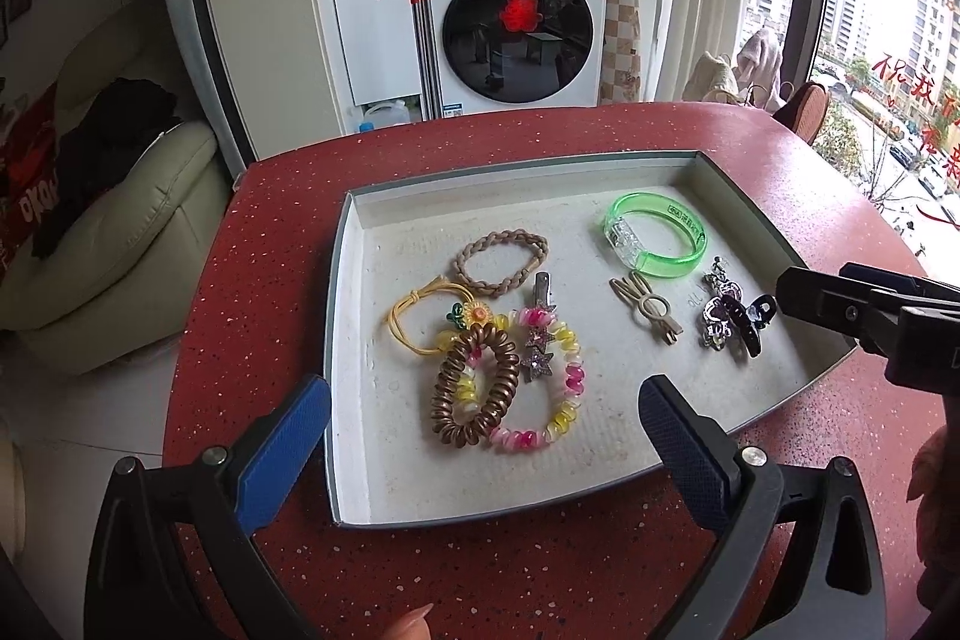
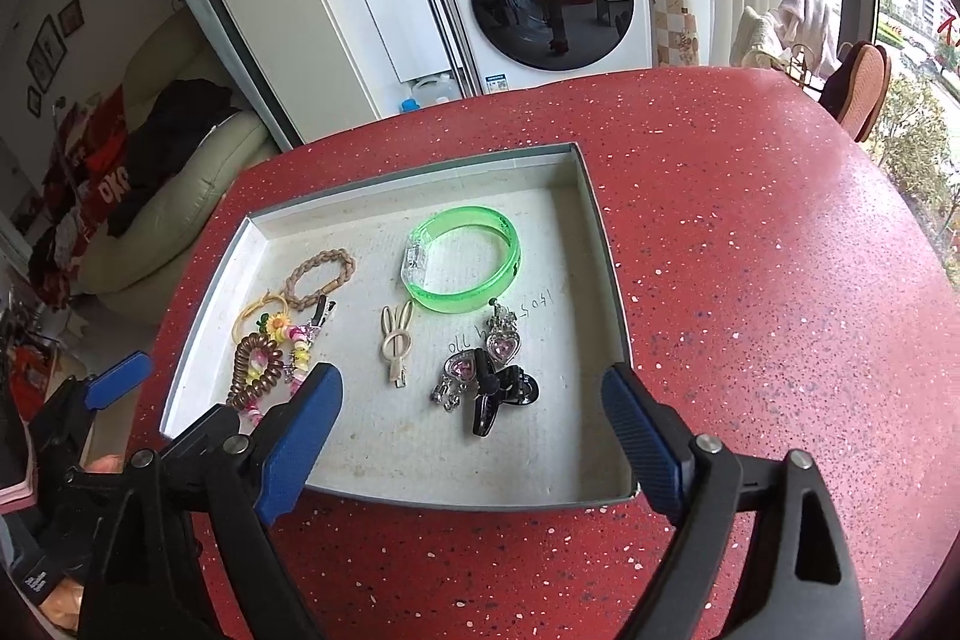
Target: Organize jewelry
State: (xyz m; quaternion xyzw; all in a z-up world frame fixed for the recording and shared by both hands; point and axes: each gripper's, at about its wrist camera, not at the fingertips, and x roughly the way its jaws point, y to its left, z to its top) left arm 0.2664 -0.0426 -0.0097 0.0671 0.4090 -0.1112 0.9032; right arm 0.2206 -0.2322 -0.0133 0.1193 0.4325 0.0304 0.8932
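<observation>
Only the right wrist view shows handwriting on the tray clearly; both jaws spread, empty.

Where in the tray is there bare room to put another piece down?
Free: the shallow white tray's near strip, and its far-left corner behind the beige braided hair tie. Crowded: the coil ties at left, the dark claw clip at right.

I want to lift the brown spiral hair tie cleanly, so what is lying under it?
The brown spiral hair tie lies on top of the pink-and-yellow spiral tie, crossing its left side. The covered stretch cannot be seen. The yellow flower elastic touches its top edge.
</observation>
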